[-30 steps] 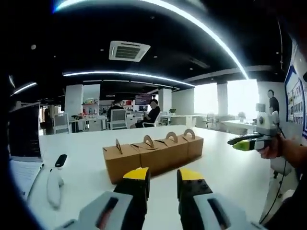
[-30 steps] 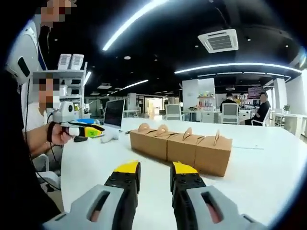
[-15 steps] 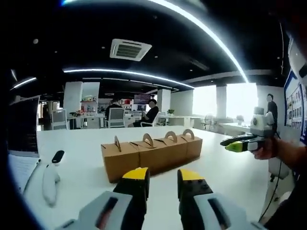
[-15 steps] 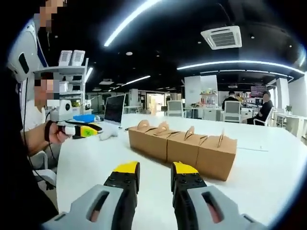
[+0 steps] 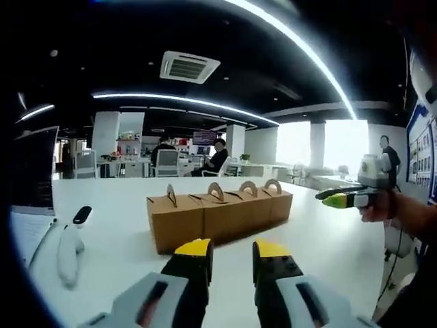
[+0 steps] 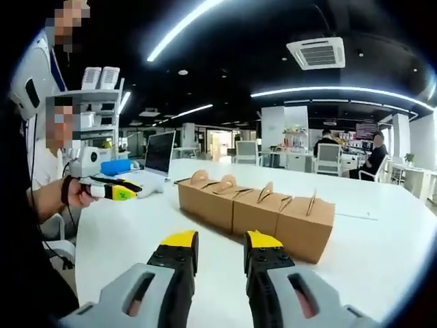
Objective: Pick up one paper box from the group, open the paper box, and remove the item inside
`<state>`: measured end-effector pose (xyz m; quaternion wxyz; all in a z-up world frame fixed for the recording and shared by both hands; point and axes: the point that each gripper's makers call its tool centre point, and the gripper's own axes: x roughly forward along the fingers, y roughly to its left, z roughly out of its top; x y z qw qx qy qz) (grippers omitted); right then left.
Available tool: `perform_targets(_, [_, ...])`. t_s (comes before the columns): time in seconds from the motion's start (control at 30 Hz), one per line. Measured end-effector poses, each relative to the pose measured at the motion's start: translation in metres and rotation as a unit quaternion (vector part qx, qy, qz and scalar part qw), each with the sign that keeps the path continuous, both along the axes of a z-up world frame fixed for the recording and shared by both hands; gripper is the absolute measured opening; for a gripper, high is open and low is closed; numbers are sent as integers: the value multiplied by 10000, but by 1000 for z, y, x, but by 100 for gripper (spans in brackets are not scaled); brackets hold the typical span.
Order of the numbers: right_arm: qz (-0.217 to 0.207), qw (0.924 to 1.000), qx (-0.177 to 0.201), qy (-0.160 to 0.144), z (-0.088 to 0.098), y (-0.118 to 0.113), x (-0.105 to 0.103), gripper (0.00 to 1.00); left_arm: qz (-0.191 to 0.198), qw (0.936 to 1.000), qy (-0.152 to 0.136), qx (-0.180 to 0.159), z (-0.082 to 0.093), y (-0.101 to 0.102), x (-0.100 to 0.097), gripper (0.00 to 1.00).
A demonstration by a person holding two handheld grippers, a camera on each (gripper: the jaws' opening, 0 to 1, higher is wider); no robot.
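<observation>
Boxes (image 5: 218, 215) sat in a row of four on the white table (image 5: 328, 246), brown card with arched handles, touching side to side, at 12 o'clock from the left gripper (image 5: 229, 250) and between 12 and 1 o'clock from the right gripper (image 6: 221, 243). Both grippers hung over the table short of the row, jaws apart with a narrow gap and nothing between them; none of the boxes was lifted or opened. In the left gripper view the right gripper showed at 3 o'clock, and a laptop (image 5: 31, 179) lay at 9 o'clock. Risk, as I judged it: because the boxes touched, a grab at a middle one might drag its neighbours, and light card could crush or slide under a hard pinch, so an end box looked safer
</observation>
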<state>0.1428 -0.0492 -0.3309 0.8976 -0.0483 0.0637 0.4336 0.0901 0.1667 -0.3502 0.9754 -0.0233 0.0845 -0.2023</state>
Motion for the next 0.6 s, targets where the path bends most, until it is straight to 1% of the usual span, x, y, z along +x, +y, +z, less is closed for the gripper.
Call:
perform_targets(0.17, [-42, 10000, 31, 16, -1, 0, 2, 28, -1, 10000, 1, -12, 0, 0, 1, 25])
perform_targets(0.33, [-8, 10000, 26, -2, -2, -1, -1, 28, -2, 10000, 39, -4, -2, -3, 7, 25])
perform_targets(0.5, [-52, 10000, 43, -8, -2, -4, -8, 28, -107, 9999, -41, -21, 5, -12, 2, 25])
perform_targets(0.6, [-72, 10000, 62, -25, -1, -7, -13, 28, -163, 9999, 57, -5, 0, -16, 1, 25])
